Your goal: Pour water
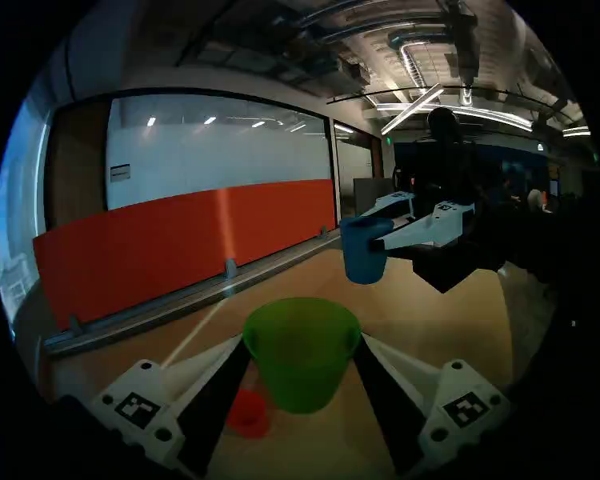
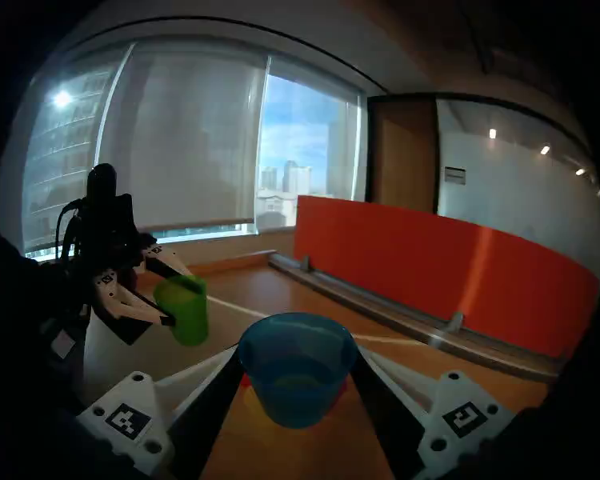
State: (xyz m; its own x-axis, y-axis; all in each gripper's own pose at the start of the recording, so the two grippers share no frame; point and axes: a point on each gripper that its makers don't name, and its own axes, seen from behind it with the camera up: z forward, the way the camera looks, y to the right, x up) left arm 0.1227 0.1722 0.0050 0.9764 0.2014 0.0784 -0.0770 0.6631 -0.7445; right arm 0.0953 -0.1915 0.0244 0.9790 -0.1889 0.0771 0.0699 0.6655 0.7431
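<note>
Gripping a green cup [image 1: 302,360] between fingers [image 1: 192,384] of the left gripper [image 1: 302,344], a blue cup [image 2: 296,380] in the right gripper [image 2: 298,356]; seemingly light, slick plastic, best squeezed mid-wall.

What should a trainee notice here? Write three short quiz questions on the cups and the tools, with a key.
1. True or false: the left tool holds the green cup.
2. The blue cup in the right tool is: A upright; B tipped on its side; C upside down.
3. Fill in: the small cup standing on the table in the left gripper view is ____ in colour.

Key: 1 true; 2 A; 3 red.
</note>
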